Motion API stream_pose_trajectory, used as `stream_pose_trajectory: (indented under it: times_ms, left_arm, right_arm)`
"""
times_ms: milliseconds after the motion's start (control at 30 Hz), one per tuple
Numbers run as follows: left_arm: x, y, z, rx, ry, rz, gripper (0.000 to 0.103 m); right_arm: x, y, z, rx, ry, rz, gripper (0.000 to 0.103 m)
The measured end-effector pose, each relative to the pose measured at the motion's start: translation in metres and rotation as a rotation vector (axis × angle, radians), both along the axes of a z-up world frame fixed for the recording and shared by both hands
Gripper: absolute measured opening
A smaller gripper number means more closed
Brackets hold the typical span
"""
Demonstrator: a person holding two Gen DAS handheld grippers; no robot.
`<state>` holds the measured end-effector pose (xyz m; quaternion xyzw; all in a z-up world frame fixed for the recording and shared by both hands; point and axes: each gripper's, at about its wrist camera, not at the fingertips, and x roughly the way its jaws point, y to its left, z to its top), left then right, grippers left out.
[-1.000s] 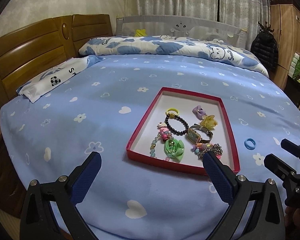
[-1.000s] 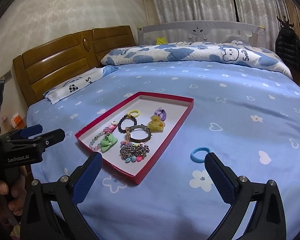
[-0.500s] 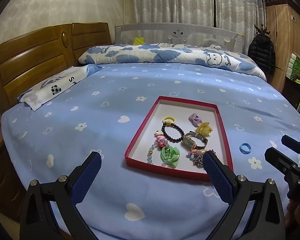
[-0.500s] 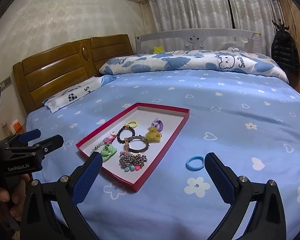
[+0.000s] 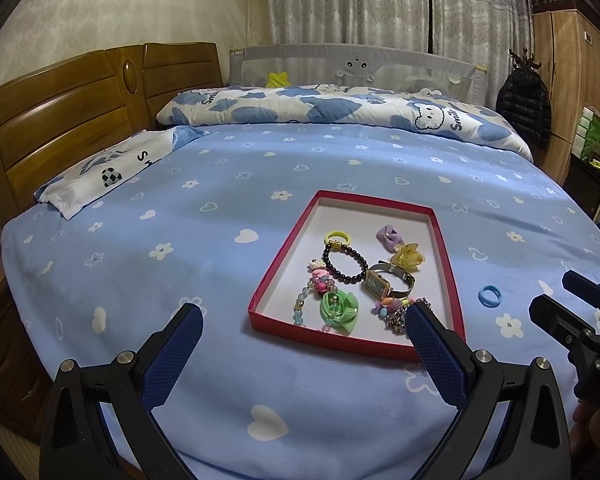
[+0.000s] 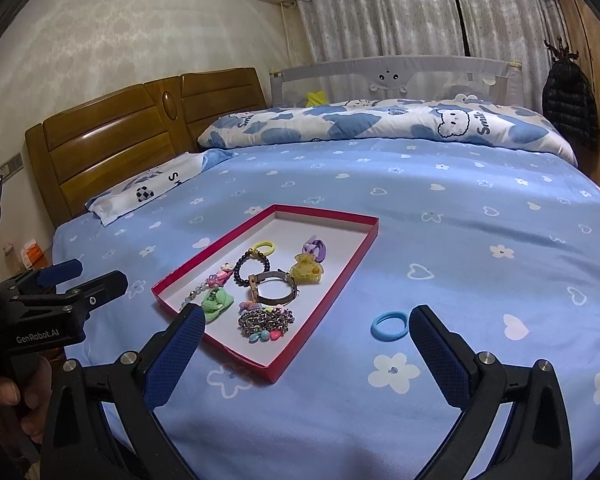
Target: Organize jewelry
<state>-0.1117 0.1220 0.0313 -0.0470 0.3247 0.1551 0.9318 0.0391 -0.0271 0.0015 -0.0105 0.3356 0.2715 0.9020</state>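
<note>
A red-rimmed white tray (image 5: 274,264) (image 6: 336,280) lies on the blue bedsheet. It holds a yellow hair tie (image 5: 337,236), a dark bead bracelet (image 5: 346,264), a watch (image 5: 384,284), a purple bow (image 5: 390,237), a yellow claw clip (image 6: 306,267), a green bow (image 5: 338,306) and a chain with charms (image 6: 266,322). A blue hair tie (image 5: 489,294) (image 6: 389,325) lies on the sheet to the right of the tray. My left gripper (image 5: 304,320) is open and empty before the tray. My right gripper (image 6: 306,322) is open and empty, the blue tie just inside its right finger.
A wooden headboard (image 5: 60,120) and a pillow (image 5: 112,172) are at the left. A rolled cloud-print quilt (image 5: 340,112) lies at the back. A wardrobe (image 5: 568,80) and a hanging dark jacket (image 5: 522,108) stand at the right.
Both grippers have pulled back and tilted up a little, so the tray and blue tie sit lower and smaller in view. Both stay open.
</note>
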Motion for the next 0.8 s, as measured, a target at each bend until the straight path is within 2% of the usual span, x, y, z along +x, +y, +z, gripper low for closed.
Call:
stream_pose_trajectory:
  times_ms: [800]
  left_arm:
    - [0.0004, -0.001, -0.0005, 0.004, 0.003, 0.003, 0.102]
  right_arm:
    - [0.0009, -0.0009, 0.0009, -0.003, -0.002, 0.0, 0.103]
